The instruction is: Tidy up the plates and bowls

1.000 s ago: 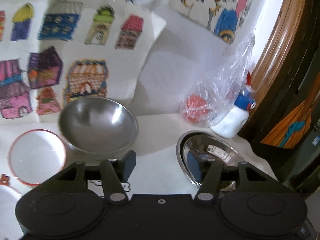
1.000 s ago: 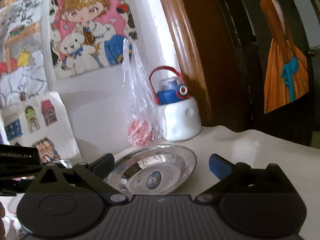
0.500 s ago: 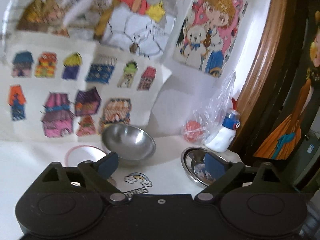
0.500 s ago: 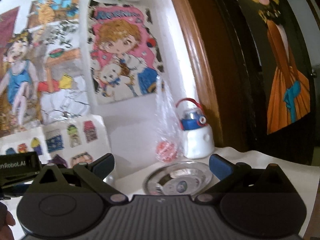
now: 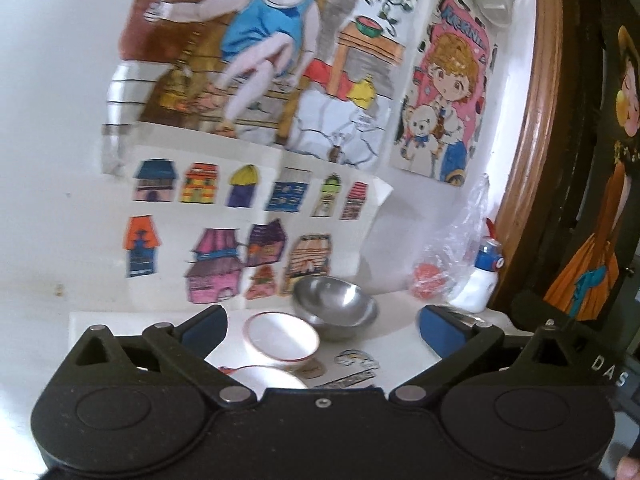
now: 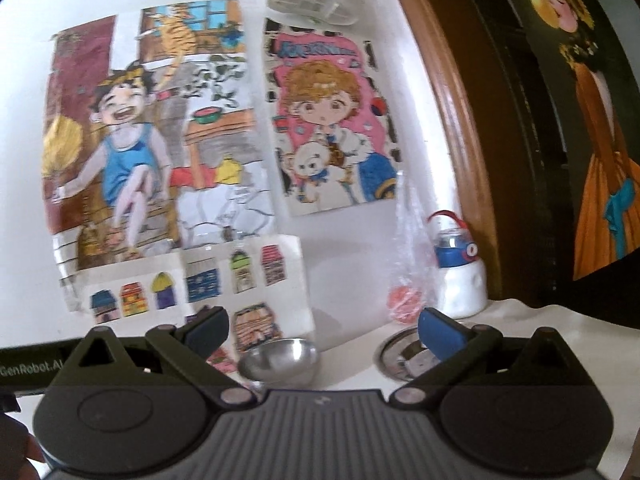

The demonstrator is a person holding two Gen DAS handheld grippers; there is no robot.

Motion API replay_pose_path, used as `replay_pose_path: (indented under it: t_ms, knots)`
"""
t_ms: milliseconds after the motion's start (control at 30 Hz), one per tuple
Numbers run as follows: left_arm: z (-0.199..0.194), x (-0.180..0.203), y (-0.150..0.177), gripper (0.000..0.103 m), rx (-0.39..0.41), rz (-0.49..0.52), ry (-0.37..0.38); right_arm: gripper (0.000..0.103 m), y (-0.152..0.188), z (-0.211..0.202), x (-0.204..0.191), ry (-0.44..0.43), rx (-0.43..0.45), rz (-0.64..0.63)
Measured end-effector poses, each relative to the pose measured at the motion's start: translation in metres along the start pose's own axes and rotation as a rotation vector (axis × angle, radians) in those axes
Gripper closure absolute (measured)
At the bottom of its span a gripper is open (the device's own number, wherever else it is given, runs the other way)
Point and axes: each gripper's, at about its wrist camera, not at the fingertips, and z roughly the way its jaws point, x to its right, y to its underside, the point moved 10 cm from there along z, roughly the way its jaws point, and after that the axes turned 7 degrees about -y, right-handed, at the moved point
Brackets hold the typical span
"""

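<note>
While both grippers hang up high with nothing in them, the dishes sit low on the white table (image 5: 400,312) ahead. The left gripper (image 5: 322,330) has its two blue pads spread wide apart. Right between them, just in front and a bit down, sits the white bowl with the red rim (image 5: 280,342). A second white dish (image 5: 266,380) peeks out even closer, right at the gripper's body. Just past the white bowl, a little to the right and touching or almost touching it, sits the steel bowl (image 5: 334,306).

The right gripper (image 6: 322,330) is spread wide too and holds nothing. Below and between its pads is the steel bowl (image 6: 280,358). Behind its right pad lies the flat steel plate (image 6: 404,356), partly hidden.

So I think the left gripper is nearer the white bowl, and the right one is nearer the steel plate. Both must go down and forward to reach. Round dishes have no long side, so a rim is the place to pinch.
</note>
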Motion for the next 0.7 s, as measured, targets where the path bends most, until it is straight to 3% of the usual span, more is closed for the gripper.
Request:
replay_pose_path:
  t_ms: [400,700]
  knots:
    - [-0.019,-0.077,0.028,0.001,-0.031,0.014,-0.065,0.000,0.034,-0.001,-0.048,-0.044,-0.066,-0.029]
    - [0.038,-0.106,0.027,0.001,-0.114,0.080,-0.098,0.000,0.062,0.065,-0.051,-0.057,-0.197,-0.076]
